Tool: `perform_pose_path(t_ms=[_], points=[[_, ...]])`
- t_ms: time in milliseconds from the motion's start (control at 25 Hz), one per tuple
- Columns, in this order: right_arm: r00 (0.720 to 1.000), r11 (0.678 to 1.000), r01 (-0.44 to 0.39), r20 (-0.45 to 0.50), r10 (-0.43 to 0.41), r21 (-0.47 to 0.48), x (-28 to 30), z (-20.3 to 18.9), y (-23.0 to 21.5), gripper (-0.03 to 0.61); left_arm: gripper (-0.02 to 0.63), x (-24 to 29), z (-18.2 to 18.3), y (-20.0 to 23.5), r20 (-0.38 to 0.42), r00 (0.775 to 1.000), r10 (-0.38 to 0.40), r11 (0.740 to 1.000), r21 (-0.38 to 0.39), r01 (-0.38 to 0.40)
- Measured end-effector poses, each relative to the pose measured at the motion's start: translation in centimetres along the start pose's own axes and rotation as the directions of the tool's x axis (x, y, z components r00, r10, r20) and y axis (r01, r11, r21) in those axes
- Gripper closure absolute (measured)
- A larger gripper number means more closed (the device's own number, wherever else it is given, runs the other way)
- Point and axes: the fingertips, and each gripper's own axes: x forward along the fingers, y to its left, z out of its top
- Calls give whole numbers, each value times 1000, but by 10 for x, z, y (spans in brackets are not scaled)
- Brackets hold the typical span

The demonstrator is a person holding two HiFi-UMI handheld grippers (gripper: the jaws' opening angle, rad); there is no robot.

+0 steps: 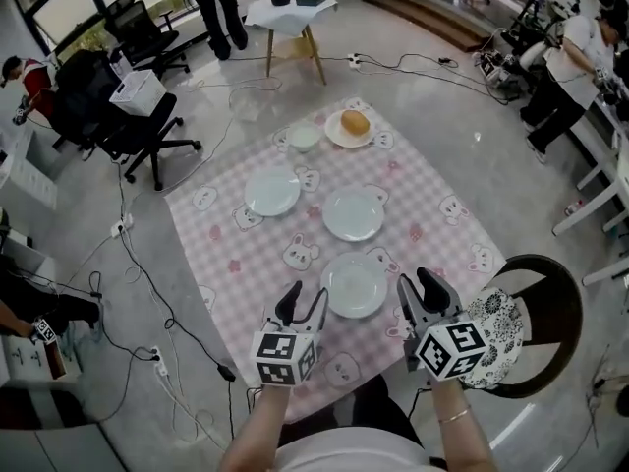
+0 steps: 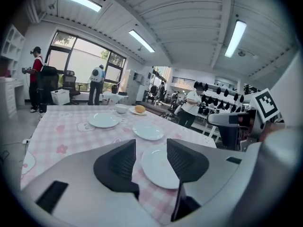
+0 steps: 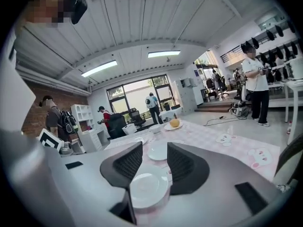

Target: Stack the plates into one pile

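Three empty white plates lie apart on a pink checked cloth (image 1: 236, 254): a near plate (image 1: 354, 284), a middle plate (image 1: 353, 214) and a far-left plate (image 1: 272, 192). My left gripper (image 1: 305, 305) hovers just left of the near plate, open and empty. Just right of that plate my right gripper (image 1: 423, 293) is open too, holding nothing. In the left gripper view the near plate (image 2: 158, 167) shows past the left gripper (image 2: 150, 157), with the other two (image 2: 148, 132) (image 2: 103, 120) beyond. In the right gripper view the near plate (image 3: 147, 189) lies below the right gripper (image 3: 155, 161).
At the cloth's far end sit a white bowl (image 1: 305, 138) and a plate with a bread roll (image 1: 350, 128). A round chair with a patterned cushion (image 1: 501, 337) stands close on the right. Cables (image 1: 147, 293), office chairs (image 1: 128, 116) and a small table (image 1: 290, 18) surround the cloth; people stand further off.
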Motion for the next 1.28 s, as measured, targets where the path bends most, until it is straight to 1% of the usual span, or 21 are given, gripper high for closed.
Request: perform_pose_path(t_ms=[80, 360, 480, 640, 760, 880, 1040, 1280], points=[[999, 999, -44, -21, 44, -9, 12, 4, -6, 426, 396, 5, -1, 1, -14, 999, 43, 999, -16, -43], [983, 985, -168, -85, 164, -45, 38, 6, -24, 426, 397, 18, -6, 0, -20, 986, 164, 984, -63, -165], [970, 976, -212, -130, 204, -52, 47, 0, -28, 426, 403, 21, -6, 2, -32, 978, 204, 975, -83, -206], [947, 964, -261, -207, 245, -51, 56, -19, -29, 426, 407, 23, -17, 2, -72, 969, 237, 960, -134, -245], [930, 958, -277, -272, 248, -71, 64, -35, -27, 422, 407, 24, -27, 3, -101, 963, 249, 949, -171, -264], [918, 955, -283, -314, 243, -88, 72, -47, -27, 411, 407, 27, -34, 5, -115, 958, 262, 940, -195, -281], [904, 951, -292, -355, 239, -104, 83, -62, -29, 410, 416, 38, -42, 6, -131, 954, 269, 935, -203, -291], [876, 949, -287, -436, 206, -129, 87, -85, -34, 407, 425, 48, -55, 8, -188, 946, 263, 925, -229, -303]])
